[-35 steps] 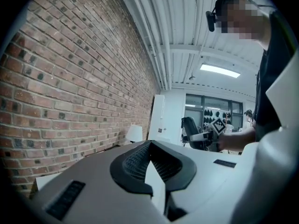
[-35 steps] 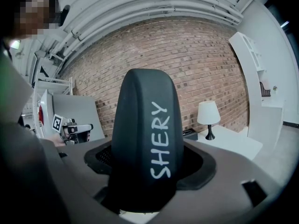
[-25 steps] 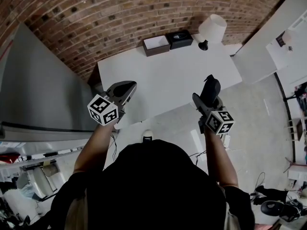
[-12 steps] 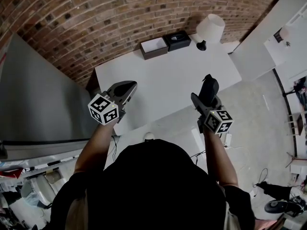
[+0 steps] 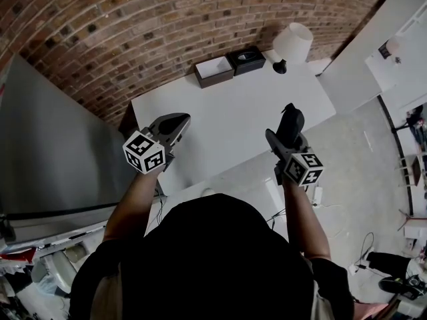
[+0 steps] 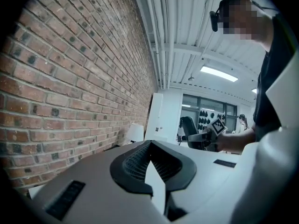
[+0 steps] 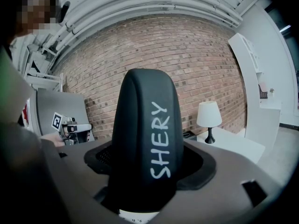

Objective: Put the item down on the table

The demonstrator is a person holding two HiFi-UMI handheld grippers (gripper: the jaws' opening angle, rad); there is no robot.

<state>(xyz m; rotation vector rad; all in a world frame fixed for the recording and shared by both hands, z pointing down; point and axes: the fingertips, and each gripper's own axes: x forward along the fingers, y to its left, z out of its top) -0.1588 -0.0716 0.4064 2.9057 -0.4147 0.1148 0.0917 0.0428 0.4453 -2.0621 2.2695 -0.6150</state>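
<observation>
Clamping a black item (image 7: pixel 142 139), right gripper (image 5: pixel 285 136) hovers; left gripper (image 5: pixel 177 121) jaws together; brown box (image 5: pixel 217 77) white inside.

Both bare forearms reach forward, level with each other. The left tongs (image 5: pixel 176 125) are closed with nothing between them; the right tongs (image 5: pixel 287 133) clamp a black item (image 5: pixel 292 117).

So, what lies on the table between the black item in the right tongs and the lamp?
Nothing. In the head view the white table is bare between the black item marked SHERY and the lamp.
</observation>
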